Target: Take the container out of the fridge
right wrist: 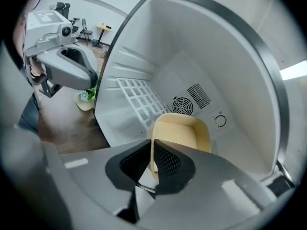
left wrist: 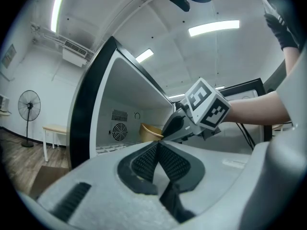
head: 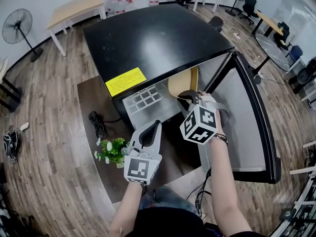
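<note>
Container (right wrist: 184, 128): beige plastic tub, rounded-rectangular, open-topped. Location: inside the fridge, deep in its cavity, just in front of the round fan grille (right wrist: 182, 105) on the fridge's back wall. Whether it rests on the fridge floor cannot be told.

Fridge (head: 158, 38): compact black cabinet with a white interior and a yellow label (head: 125, 81) on its top front edge. Its black-framed door (head: 256, 132) is swung wide open beside the person's right forearm.

White wire shelf (right wrist: 139, 97): within the fridge, alongside the container.

Right gripper (right wrist: 152, 145): reaches into the fridge, with its ribbed pads clenched on the container's near wall.

Left gripper (left wrist: 157, 145): outside the fridge, in front of its opening. Its jaws are pressed together with nothing between them.

Potted plant with white flowers (head: 112, 151) and black cable (head: 96, 122): on the wood floor beside the fridge's front corner.
</note>
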Motion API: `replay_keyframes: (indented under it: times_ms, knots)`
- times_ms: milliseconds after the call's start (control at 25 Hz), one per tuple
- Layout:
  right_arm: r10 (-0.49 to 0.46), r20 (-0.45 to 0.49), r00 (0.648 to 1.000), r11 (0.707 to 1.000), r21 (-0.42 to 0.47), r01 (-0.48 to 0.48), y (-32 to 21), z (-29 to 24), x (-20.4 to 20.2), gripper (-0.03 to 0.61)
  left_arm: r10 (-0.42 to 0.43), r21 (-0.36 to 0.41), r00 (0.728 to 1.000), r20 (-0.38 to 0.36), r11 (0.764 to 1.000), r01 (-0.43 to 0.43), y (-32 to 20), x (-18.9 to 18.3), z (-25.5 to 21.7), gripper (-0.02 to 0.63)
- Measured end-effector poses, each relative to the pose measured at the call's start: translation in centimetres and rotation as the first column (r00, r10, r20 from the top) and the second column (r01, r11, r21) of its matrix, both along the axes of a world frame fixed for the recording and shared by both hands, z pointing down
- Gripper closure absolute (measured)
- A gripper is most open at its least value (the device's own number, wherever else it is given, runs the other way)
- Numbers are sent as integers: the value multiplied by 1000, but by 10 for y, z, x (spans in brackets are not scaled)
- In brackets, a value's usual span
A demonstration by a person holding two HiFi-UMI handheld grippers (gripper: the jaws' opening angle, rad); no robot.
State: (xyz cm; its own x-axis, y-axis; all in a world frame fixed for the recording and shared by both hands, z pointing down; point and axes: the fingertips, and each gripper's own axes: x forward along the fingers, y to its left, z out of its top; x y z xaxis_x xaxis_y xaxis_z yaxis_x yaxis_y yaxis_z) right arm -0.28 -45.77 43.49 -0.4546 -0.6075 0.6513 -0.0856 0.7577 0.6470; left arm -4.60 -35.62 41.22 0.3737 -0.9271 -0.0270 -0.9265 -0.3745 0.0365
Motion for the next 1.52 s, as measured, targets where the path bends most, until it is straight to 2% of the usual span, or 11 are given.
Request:
replay_keyframes:
  times_ms: [280,440,640,800,920,1120,1320,1400,1520]
  knots:
    - [53,203,978,998,-40,-46,46,-4,9,549,-7,5,1000,8,1000,7,9,-7,1,607]
    - [88,368,926,996,-48,-76,69,-16,14,549,-9,14,1000,17,1000,8,13,-8,-6,607]
    - [142,576,805,990,-80,-117,90,-34,30,549,2,27,1000,28,1000,-3,19,-4,-11,607]
    - [168,679,714,985,-85,-150,100,-43,47,551,7,36,999,38,999,-8,22,-2,-15,607]
    - [138,752,645,989,-67,-133,111,-51,53,551,11,41,999,41,999,-12,24,-1,-17,607]
    - [133,868,479,990,-90,-111,129,-63,66,551,7,54,999,48,999,-10,27,-3,-23,607]
    - [150,926,345,986,-114,-121,134,-64,86,551,-4,64,999,53,998,1,28,-8,-28,607]
    - [159,936,313,983,-121,-138,134,-62,95,551,-11,67,999,51,998,8,28,-11,-28,607]
    - [172,943,284,978,-130,-160,136,-59,105,552,-18,70,999,51,997,14,27,-13,-28,607]
